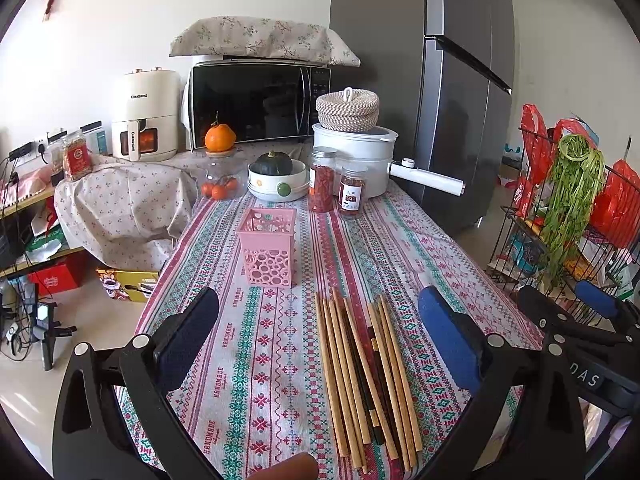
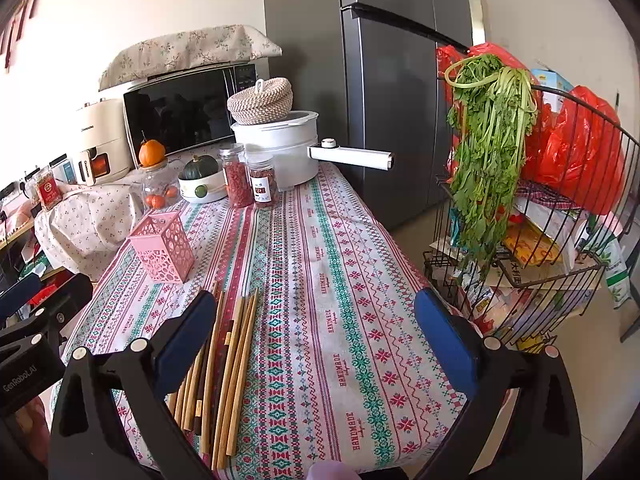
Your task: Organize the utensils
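Several wooden chopsticks [image 1: 368, 376] lie in a loose bundle on the patterned tablecloth [image 1: 256, 360], pointing away from me. A pink perforated holder [image 1: 268, 246] stands upright behind them, empty as far as I can see. My left gripper [image 1: 320, 332] is open and empty, hovering above the near end of the table with the chopsticks between its fingers. My right gripper [image 2: 312, 328] is open and empty, to the right of the chopsticks [image 2: 224, 372]; its left finger [image 2: 188, 336] overlaps them. The holder [image 2: 162, 246] shows at the left in the right wrist view.
Two jars [image 1: 334, 188], a bowl with a squash [image 1: 276, 176], a white pot [image 1: 360, 152] with a long handle and a microwave [image 1: 256, 100] stand at the far end. A wire rack with greens [image 2: 520, 220] stands right of the table. A fridge [image 1: 440, 100] is behind.
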The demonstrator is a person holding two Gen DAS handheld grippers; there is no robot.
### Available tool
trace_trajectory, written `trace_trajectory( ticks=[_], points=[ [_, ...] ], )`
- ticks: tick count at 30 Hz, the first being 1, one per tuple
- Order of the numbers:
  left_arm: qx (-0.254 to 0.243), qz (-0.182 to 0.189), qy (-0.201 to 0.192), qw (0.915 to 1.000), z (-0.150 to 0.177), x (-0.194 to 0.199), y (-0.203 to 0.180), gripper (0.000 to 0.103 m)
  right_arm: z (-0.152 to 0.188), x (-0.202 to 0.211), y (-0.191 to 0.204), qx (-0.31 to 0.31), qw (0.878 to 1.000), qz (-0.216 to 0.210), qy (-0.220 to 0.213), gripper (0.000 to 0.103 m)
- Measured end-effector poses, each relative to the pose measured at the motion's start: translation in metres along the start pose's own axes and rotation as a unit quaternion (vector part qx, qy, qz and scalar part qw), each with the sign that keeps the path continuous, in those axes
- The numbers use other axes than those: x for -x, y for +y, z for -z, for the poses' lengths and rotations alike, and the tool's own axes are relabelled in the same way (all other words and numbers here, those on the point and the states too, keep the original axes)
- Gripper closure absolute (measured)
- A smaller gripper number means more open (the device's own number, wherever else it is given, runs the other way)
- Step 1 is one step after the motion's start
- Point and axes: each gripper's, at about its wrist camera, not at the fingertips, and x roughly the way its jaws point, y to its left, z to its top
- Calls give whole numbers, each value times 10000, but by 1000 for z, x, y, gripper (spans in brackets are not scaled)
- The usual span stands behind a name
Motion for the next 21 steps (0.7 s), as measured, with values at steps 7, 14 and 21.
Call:
trace_trajectory(
  ticks=[7,14,21],
  points=[
    [-9,-6,24,10000,2,-2,0,7,0,0,0,-10,10000,3,8,7],
    [-23,-7,46,10000,3,-3,1,7,0,-1,0,-10,10000,0,40,7],
    [-27,-10,49,10000,3,-4,0,7,1,-2,-1,-13,10000,-1,45,7]
  ],
)
